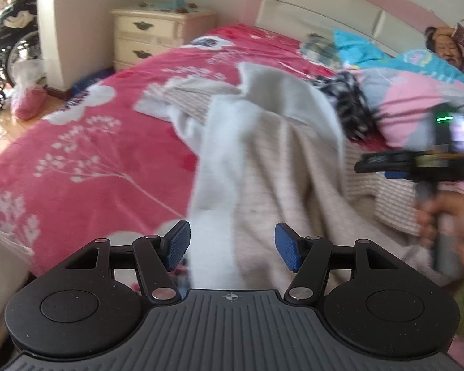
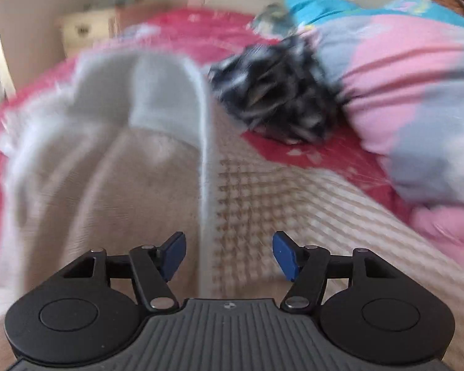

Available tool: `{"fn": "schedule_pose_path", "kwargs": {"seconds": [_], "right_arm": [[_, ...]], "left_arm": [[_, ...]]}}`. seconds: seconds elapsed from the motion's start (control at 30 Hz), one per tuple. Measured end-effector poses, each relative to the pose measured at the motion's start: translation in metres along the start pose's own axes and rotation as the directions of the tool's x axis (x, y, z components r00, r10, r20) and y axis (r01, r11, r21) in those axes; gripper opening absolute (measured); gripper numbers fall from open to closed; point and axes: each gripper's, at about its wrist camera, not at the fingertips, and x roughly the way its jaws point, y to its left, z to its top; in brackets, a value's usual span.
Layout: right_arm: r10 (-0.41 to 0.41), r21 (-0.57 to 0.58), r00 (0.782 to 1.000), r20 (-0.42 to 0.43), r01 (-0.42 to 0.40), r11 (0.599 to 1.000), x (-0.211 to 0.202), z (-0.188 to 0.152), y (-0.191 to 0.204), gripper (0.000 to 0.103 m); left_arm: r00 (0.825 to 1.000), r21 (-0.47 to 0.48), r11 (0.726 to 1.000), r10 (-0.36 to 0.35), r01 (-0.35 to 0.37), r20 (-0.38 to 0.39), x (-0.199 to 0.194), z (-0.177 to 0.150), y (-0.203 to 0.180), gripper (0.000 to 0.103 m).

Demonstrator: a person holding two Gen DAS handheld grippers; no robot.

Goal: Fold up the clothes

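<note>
**Both grippers spread above a beige garment on the bed**

Left wrist view: the left gripper (image 1: 232, 247) sits at the bottom centre of the frame, its blue pads (image 1: 178, 245) spread wide with nothing between them. Just beyond, filling the middle of the frame, a beige garment (image 1: 272, 160) with a pale fleecy lining lies rumpled on a red floral bedspread (image 1: 86, 142). A checked beige cloth (image 1: 393, 204) lies under its right edge. A black-and-white patterned garment (image 1: 349, 105) is bunched right of centre, against a pink and grey quilt (image 1: 408, 105). At the right edge a hand (image 1: 448, 225) grips the handle of the right gripper (image 1: 417, 164), which is blurred, so its opening cannot be told here. A cream nightstand (image 1: 151, 37) stands at upper left, a wheelchair (image 1: 6, 52) at the far left edge, and a person (image 1: 457, 49) lies at upper right.

Right wrist view: the right gripper (image 2: 229, 255) is at bottom centre, pads (image 2: 286, 255) apart and empty. The beige garment (image 2: 108, 179) fills the left and centre, blurred, its lining turned up at the top. The checked cloth (image 2: 294, 204) spreads to the lower right. The patterned garment (image 2: 278, 99) sits upper centre beside the quilt (image 2: 411, 92).
</note>
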Motion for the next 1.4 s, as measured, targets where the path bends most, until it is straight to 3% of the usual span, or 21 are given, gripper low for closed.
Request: {"fn": "schedule_pose_path", "kwargs": {"seconds": [0.1, 0.2, 0.33, 0.5, 0.63, 0.77, 0.93, 1.1, 1.27, 1.4], "right_arm": [[-0.016, -0.023, 0.997, -0.073, 0.014, 1.000, 0.033, 0.002, -0.002, 0.057], [-0.048, -0.038, 0.998, -0.034, 0.047, 0.998, 0.030, 0.002, -0.013, 0.012], [-0.120, 0.056, 0.988, 0.100, 0.115, 0.992, -0.008, 0.007, -0.039, 0.012], [-0.101, -0.009, 0.988, 0.118, 0.102, 0.995, -0.002, 0.010, -0.043, 0.012], [-0.066, -0.086, 0.990, 0.127, 0.077, 0.993, 0.015, 0.007, -0.037, 0.013], [-0.032, -0.099, 0.991, 0.132, 0.045, 0.994, 0.035, 0.007, -0.042, 0.014], [-0.007, 0.032, 0.981, 0.194, 0.001, 0.999, 0.021, 0.014, -0.076, 0.012], [0.011, 0.153, 0.986, 0.165, -0.036, 0.988, 0.017, 0.021, -0.106, 0.012], [0.005, 0.198, 0.987, 0.160, -0.037, 0.980, 0.024, 0.025, -0.112, 0.012], [-0.046, 0.127, 0.967, 0.249, 0.015, 0.992, 0.013, 0.024, -0.096, 0.011]], "left_arm": [[0.999, -0.007, 0.999, 0.040, -0.040, 0.000, 0.002, 0.004, 0.014, 0.061], [0.999, -0.027, 0.998, 0.052, -0.052, -0.006, 0.008, 0.008, 0.023, 0.061], [0.999, -0.042, 0.998, 0.047, -0.048, -0.011, 0.023, 0.011, 0.025, 0.061], [0.999, 0.003, 1.000, -0.010, 0.010, 0.033, 0.041, 0.029, 0.014, 0.061], [0.992, 0.043, 0.995, -0.088, 0.085, 0.090, 0.077, 0.079, 0.006, 0.063], [0.985, 0.137, 0.989, -0.074, 0.053, 0.153, 0.143, 0.137, -0.010, 0.069], [0.987, 0.205, 0.973, -0.129, 0.107, 0.095, 0.230, 0.182, -0.027, 0.069], [0.988, 0.230, 0.962, -0.154, 0.146, 0.016, 0.279, 0.196, -0.035, 0.068], [0.983, 0.253, 0.950, -0.176, 0.181, -0.044, 0.315, 0.204, -0.043, 0.045], [0.991, 0.345, 0.931, -0.133, 0.117, 0.022, 0.305, 0.192, -0.055, 0.025]]}}
